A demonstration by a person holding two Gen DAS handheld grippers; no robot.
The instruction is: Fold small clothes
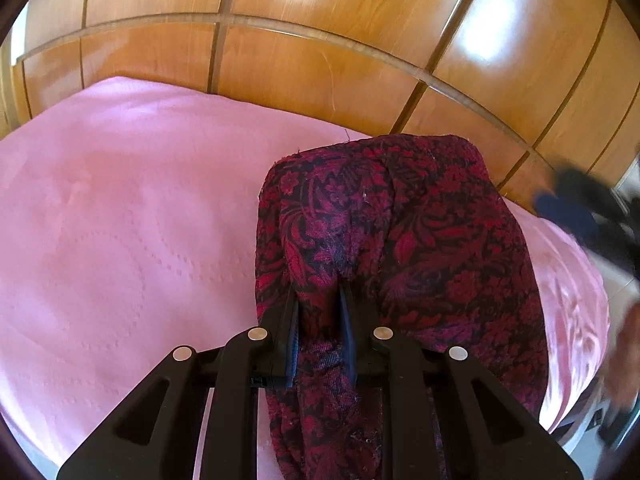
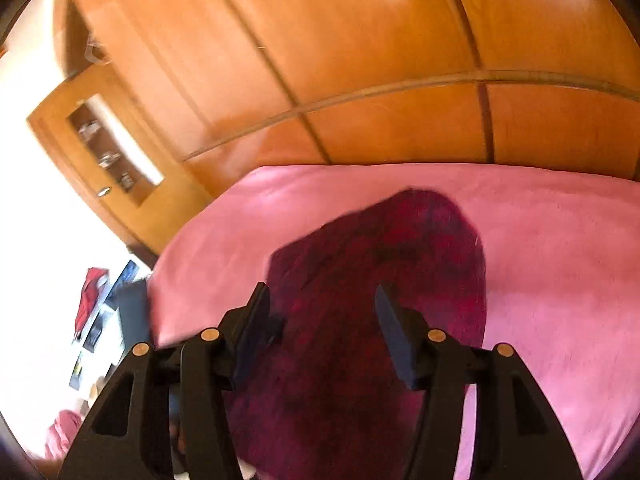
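A dark red and black floral garment (image 1: 400, 240) lies folded on a pink cloth (image 1: 120, 220). My left gripper (image 1: 318, 300) is shut on a fold of the garment's near edge, with fabric bunched between the fingers. In the right wrist view the same garment (image 2: 380, 280) looks blurred and lies under my right gripper (image 2: 322, 300), which is open with nothing between its fingers. The right gripper also shows blurred at the right edge of the left wrist view (image 1: 580, 208).
A wooden panelled wall (image 1: 320, 40) runs behind the pink surface. A wooden cabinet with a glass door (image 2: 100, 152) stands at the left. Below it lie a red item (image 2: 90, 296) and scattered dark objects on a white floor.
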